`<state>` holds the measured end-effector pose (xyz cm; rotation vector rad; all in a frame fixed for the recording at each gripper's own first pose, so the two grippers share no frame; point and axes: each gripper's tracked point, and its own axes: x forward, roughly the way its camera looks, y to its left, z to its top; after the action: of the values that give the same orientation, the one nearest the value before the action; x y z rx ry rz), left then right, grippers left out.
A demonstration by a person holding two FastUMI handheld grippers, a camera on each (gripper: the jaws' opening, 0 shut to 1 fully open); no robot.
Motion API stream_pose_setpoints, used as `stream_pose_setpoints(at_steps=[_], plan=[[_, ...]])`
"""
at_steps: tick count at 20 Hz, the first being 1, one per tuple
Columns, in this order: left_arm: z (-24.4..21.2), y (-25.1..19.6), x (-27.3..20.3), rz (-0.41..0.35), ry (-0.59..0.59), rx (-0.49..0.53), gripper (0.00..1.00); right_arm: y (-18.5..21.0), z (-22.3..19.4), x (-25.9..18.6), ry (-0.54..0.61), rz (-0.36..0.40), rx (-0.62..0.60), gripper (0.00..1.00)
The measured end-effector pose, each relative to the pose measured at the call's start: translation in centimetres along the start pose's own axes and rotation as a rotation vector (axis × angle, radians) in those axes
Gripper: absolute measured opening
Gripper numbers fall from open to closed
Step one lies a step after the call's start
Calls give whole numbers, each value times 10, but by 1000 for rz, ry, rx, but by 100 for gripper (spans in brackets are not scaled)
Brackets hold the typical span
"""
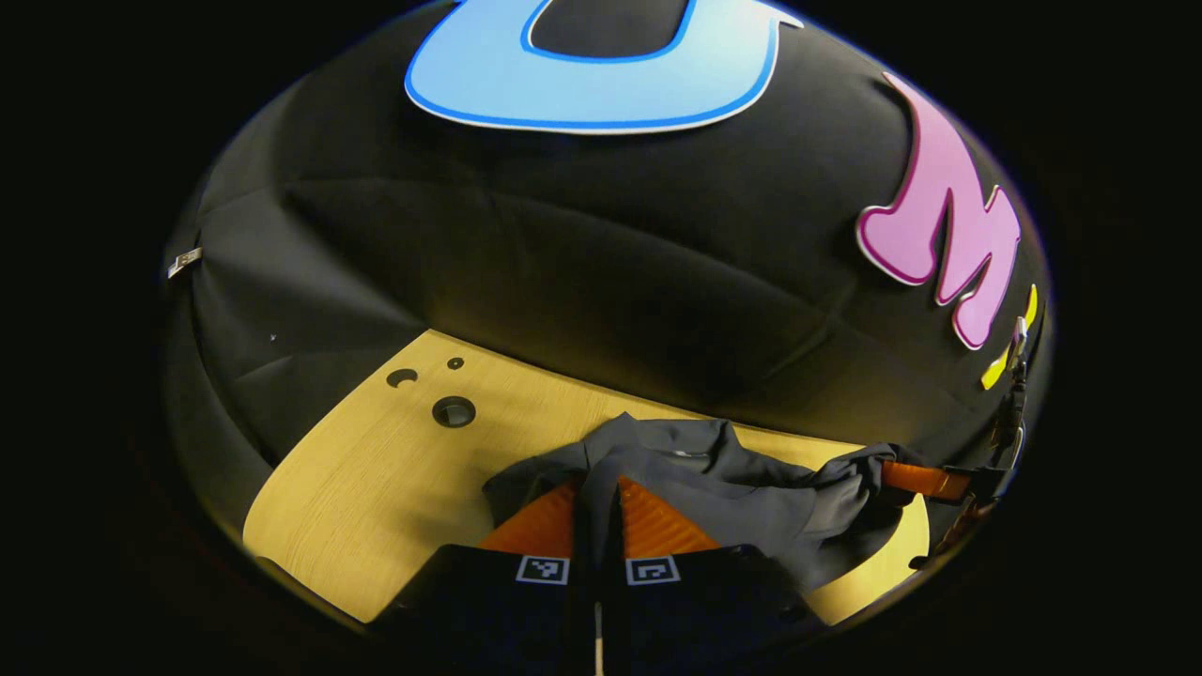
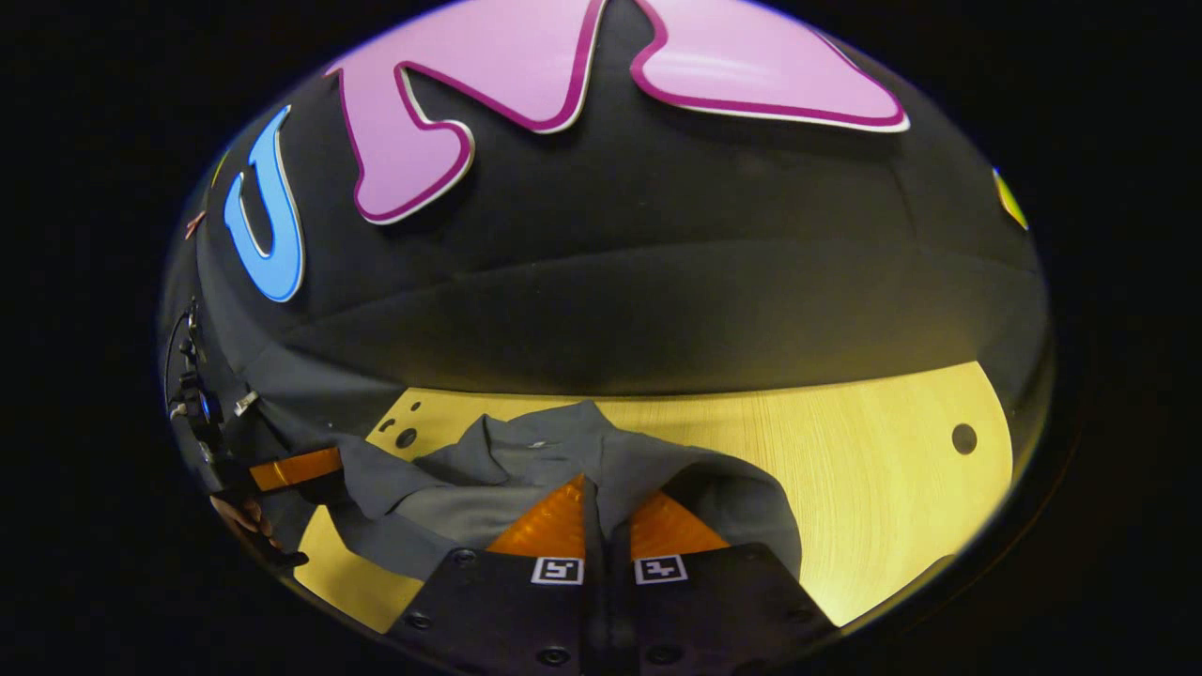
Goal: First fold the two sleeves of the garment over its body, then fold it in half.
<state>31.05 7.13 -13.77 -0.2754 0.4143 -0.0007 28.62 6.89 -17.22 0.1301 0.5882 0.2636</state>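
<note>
A dark grey garment [image 1: 723, 479] lies bunched on the wooden table [image 1: 376, 469]. In the left gripper view my left gripper [image 1: 597, 512] is shut on a fold of its cloth, which rises between the two fingers. Off to the right in that view, the right gripper [image 1: 925, 481] pinches another part of the garment. In the right gripper view my right gripper [image 2: 597, 514] is shut on the garment [image 2: 526, 455], whose collar lies just ahead. The left gripper [image 2: 296, 468] shows far left there, holding the cloth, with a hand [image 2: 239, 514] below it.
The table [image 2: 845, 469] has round holes [image 1: 454, 411] near its far left corner and one hole [image 2: 963, 437] at the right. The booth's black cloth wall [image 1: 601, 244] rises right behind the table's back edge.
</note>
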Motion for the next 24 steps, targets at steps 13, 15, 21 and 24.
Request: stream_pose_setpoints(at_steps=[13,15,21,24], plan=[[-9,-3,61,11,36,154,15,-37,-6,50,-4,-79,-36,24],[0,-10,52,6,13,169,35,-35,2,37,-23,-81,-43,54],[41,-26,-8,-23,-87,197,96,-35,36,-14,-101,-138,-62,99],[58,-25,-51,-14,-135,211,96,-25,47,-53,-150,-157,-102,99]])
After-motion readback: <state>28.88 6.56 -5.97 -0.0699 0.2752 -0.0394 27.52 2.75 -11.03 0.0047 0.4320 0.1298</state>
